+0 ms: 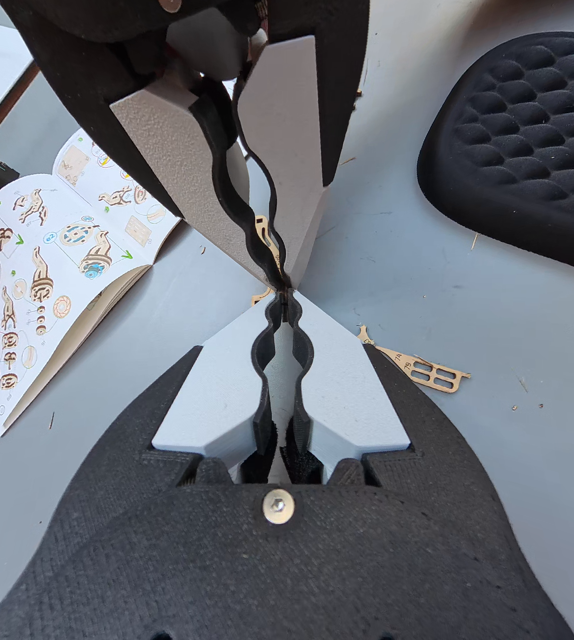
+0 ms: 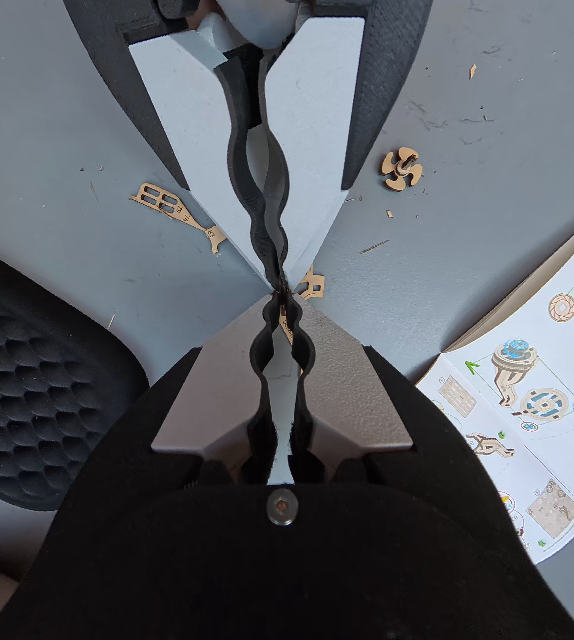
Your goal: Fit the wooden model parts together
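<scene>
Your left gripper [image 1: 283,304] and right gripper [image 2: 280,304] meet tip to tip over the table [image 1: 417,277], each pinched tight on a thin wooden part [image 1: 263,230]. A leftover sprue [image 1: 420,369] lies beside them; booklet [image 1: 46,263] and black cushion [image 1: 527,138] farther out.

Left gripper [image 1: 284,304]: coarse black textured body, pale blue-grey wedge fingers [image 1: 216,388] lined with wavy black pads [image 1: 261,349], one silver hex screw [image 1: 278,506] at centre. Right gripper [image 2: 282,304]: smoother black body, speckled grey fingers [image 2: 344,388], same wavy black pads [image 2: 261,349], darker hex screw [image 2: 281,506].
</scene>
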Motion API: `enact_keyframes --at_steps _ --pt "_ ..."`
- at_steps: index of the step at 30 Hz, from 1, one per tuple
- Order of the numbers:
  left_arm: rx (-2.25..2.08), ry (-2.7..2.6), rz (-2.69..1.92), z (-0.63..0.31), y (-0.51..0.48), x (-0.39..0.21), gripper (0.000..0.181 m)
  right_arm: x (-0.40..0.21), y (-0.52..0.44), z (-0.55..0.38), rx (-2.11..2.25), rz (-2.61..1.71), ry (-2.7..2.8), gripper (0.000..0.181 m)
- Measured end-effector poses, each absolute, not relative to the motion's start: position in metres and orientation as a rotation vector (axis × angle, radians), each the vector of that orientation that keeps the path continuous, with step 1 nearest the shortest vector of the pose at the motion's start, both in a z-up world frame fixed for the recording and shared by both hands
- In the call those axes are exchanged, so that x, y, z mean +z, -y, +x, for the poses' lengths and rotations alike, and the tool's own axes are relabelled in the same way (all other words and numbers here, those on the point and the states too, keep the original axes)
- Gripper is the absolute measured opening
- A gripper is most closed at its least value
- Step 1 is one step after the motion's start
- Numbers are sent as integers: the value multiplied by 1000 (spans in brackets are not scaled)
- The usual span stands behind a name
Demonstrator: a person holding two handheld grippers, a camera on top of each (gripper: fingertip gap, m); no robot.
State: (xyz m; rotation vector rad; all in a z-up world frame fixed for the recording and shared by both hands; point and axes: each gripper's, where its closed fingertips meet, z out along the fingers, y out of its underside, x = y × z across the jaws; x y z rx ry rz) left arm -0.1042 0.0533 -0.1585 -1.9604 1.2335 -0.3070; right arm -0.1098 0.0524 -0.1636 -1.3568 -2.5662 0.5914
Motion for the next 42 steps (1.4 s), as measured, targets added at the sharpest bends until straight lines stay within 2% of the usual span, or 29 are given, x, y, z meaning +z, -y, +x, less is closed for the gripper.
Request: enact_keyframes --at_steps 13,27,34,42 --pt "-436 -1192 -1992 -105 -54 -159 2 -164 -53 -111 639 -1375 2558 3" --pt "-331 -1229 -1943 -105 -53 -159 1 -164 -53 -110 620 -1345 2559 3" --pt "-473 -1161 -2003 -104 -53 -158 1 -164 -53 -111 610 -1327 2559 3" --pt "-543 -1150 -2066 -111 -49 -163 15 -164 -51 -111 605 -1301 2570 3"
